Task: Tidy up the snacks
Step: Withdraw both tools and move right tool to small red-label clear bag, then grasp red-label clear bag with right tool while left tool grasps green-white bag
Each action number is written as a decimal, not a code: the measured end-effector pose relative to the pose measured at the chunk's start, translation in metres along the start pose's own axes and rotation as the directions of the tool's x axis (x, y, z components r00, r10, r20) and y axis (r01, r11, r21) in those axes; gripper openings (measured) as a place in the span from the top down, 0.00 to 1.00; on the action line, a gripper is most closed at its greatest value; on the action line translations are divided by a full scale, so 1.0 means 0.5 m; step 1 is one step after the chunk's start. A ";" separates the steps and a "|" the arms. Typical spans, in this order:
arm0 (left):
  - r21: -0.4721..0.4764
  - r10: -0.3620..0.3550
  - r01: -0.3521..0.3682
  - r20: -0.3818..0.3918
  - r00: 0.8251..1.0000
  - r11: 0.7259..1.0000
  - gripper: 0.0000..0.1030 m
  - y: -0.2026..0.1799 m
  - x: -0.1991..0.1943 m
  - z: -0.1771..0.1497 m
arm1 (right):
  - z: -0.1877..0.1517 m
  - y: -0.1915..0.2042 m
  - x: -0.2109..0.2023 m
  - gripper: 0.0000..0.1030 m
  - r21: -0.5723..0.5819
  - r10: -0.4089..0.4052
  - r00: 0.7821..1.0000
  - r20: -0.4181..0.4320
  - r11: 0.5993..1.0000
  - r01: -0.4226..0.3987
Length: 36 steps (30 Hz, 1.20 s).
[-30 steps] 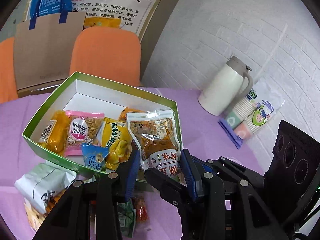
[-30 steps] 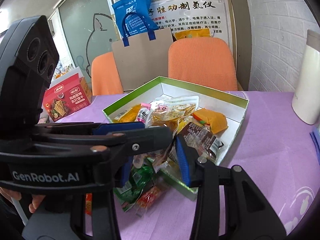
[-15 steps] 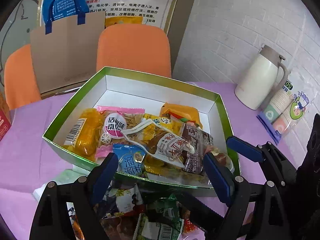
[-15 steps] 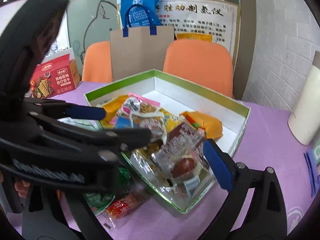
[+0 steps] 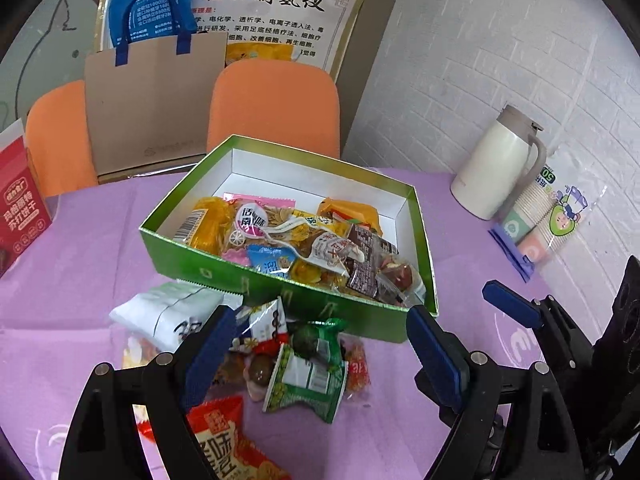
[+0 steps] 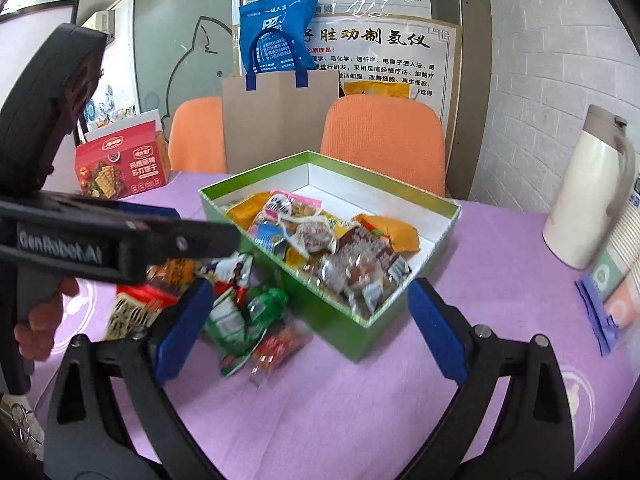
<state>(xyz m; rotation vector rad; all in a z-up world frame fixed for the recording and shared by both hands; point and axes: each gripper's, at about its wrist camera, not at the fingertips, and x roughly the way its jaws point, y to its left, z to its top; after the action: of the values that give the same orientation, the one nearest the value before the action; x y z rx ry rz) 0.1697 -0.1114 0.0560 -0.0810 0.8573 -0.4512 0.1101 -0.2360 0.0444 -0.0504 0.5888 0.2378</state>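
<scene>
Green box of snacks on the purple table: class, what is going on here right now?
A person holds a claw in each hand and is sorting snacks into the green box. Both the left claw and the right claw are open and empty, hovering above the loose packets in front of the box. Several packets already lie in the box, among them a clear dark-printed pouch at its near corner. A green packet and a red-orange packet are not yet in.

"GenRobot.AI" on left hand-held gripper point(image 6: 224, 240); cup sleeve point(image 5: 548, 216) "50".
</scene>
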 end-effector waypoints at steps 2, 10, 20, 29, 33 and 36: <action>-0.008 0.022 -0.022 0.027 0.999 1.000 0.14 0.004 -0.026 -0.026 | -0.024 0.005 -0.011 0.06 0.016 0.023 1.000 -0.019 1.000 -0.023; -0.109 0.039 -0.032 0.060 0.997 0.993 0.14 0.046 -0.077 -0.134 | -0.099 0.010 0.029 0.18 0.148 0.091 0.984 -0.151 0.987 -0.068; -0.149 0.000 0.006 0.038 0.999 0.989 0.14 0.089 -0.092 -0.195 | -0.087 0.016 0.110 0.42 0.272 0.123 0.970 -0.211 0.960 -0.063; -0.137 -0.107 0.105 -0.007 0.994 0.985 0.31 0.068 -0.056 -0.197 | -0.114 -0.019 0.082 0.77 0.291 0.106 0.969 -0.222 0.956 -0.038; -0.125 -0.124 0.119 -0.034 0.992 0.985 0.31 0.036 -0.013 -0.181 | -0.133 -0.030 0.031 0.77 0.278 0.073 0.975 -0.211 0.961 -0.012; -0.173 -0.123 0.114 -0.046 0.991 0.978 0.31 0.024 0.028 -0.163 | -0.143 -0.032 0.010 0.77 0.266 0.050 0.975 -0.216 0.964 0.009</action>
<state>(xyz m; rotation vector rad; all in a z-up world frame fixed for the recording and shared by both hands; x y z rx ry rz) 0.1213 -0.0974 -0.0103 -0.2790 0.9495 -0.4933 0.0790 -0.2587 -0.0184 0.1921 0.8397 0.1723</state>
